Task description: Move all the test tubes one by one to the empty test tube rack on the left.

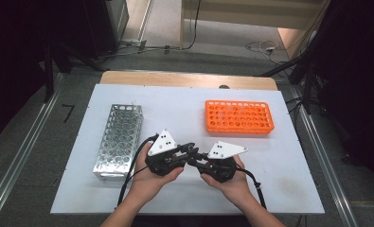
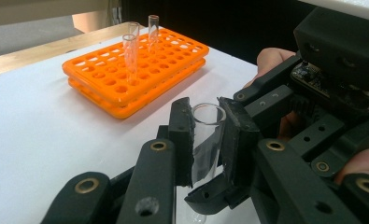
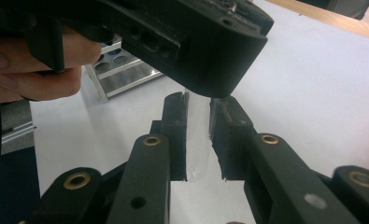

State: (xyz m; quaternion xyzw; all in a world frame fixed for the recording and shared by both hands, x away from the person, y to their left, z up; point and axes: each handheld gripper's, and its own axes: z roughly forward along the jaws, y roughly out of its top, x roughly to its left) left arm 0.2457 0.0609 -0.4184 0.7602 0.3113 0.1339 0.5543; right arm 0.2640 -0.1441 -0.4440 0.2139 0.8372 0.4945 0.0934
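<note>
A clear glass test tube stands upright between the pads of my left gripper, which is shut on it just below its open rim. My right gripper is shut on the same tube lower down, near its rounded bottom. The two grippers meet tip to tip above the front middle of the table, the left gripper just over the right gripper. In the right gripper view the left gripper's body hangs right above my jaws and hides the top of the tube.
An orange tube rack lies at the back right with two glass tubes standing in it. A metal rack lies at the left. Both sit on a white sheet covering the table.
</note>
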